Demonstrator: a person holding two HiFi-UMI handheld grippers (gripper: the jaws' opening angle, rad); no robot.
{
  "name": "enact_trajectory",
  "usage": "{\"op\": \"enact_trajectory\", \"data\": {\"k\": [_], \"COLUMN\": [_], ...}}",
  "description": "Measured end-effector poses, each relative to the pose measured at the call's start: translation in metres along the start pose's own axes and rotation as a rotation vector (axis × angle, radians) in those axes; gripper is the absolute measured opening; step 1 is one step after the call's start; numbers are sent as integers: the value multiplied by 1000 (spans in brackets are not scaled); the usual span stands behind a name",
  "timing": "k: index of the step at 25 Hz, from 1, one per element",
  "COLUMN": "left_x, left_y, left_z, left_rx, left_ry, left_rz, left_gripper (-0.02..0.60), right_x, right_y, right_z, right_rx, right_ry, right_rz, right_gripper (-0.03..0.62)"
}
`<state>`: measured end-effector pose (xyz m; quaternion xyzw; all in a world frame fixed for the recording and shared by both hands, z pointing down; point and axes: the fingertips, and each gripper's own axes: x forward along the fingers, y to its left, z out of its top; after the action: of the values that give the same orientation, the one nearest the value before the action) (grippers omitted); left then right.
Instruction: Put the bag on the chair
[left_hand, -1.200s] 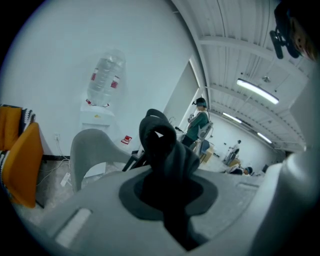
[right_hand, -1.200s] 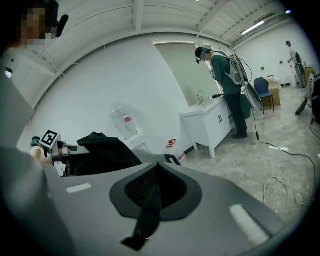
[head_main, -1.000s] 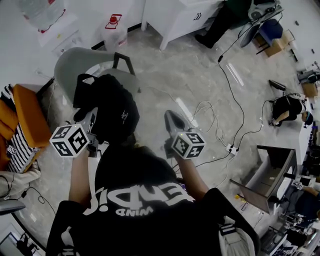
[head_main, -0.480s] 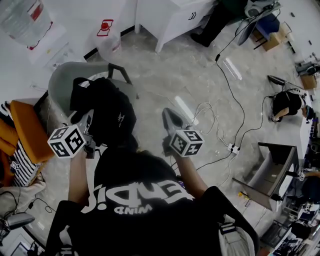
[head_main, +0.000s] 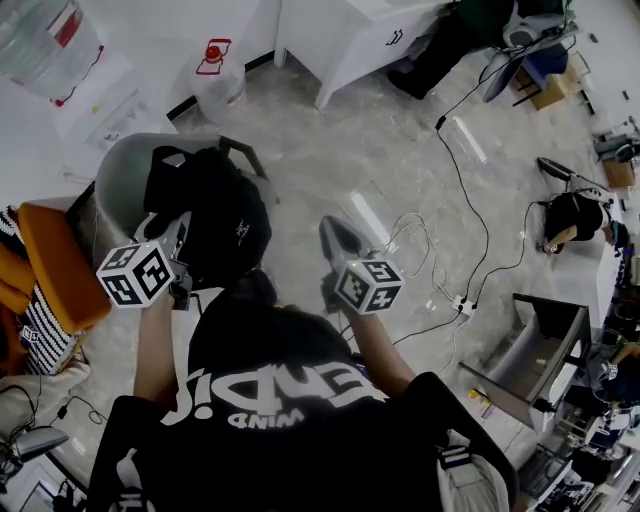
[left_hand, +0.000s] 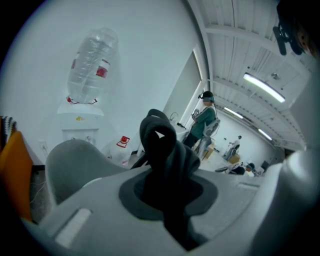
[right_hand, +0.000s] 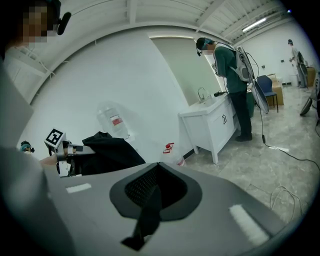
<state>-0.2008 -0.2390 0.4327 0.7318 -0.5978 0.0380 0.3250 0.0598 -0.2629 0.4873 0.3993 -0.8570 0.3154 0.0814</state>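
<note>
**Pale grey moulded plastic chair (head_main: 115, 178), left gripper (head_main: 182, 232) and its soft black fabric bag (head_main: 222, 212): the load is almost at the seat**

The chair stands just ahead of the left gripper and a little to its left. Its rounded shell opens toward the person, so the seat can take a load brought in from this side.

The left gripper has its jaws drawn in narrow on a fold of black fabric at the top of the bag. In the left gripper view that fold stands up as a loop between the pads. A pinch at the top lets the rest hang free, which I judge is why the bag's bulk sits just beyond the tips and to their right. In the head view it lies over the near part of the seat. Whether its bottom touches the seat cannot be told.

The right gripper (head_main: 330, 228) is well apart on the bag's far side. Its jaws are together with nothing between them, and it points out over the bare marbled floor (head_main: 330, 150). It takes no share of the weight, probably because one pinch carries so soft a bag well enough.

What remains, as I judge it, is to settle the bag onto the seat and then part the left jaws
</note>
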Motion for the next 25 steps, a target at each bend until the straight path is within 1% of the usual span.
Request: {"op": "enact_trajectory", "data": {"k": [12,25], "left_x": [56,115], "left_y": [36,83], "left_z": [23,19], "left_rx": [-10,-57], "left_ry": [41,121], "left_rz": [1,-12], "left_gripper": [51,52], "right_x": [52,106], "right_y": [-10,-24], "right_z": [20,26], "right_rx": [4,14], "right_ry": [44,106], "right_rz": [-5,-23], "right_gripper": [0,0]}}
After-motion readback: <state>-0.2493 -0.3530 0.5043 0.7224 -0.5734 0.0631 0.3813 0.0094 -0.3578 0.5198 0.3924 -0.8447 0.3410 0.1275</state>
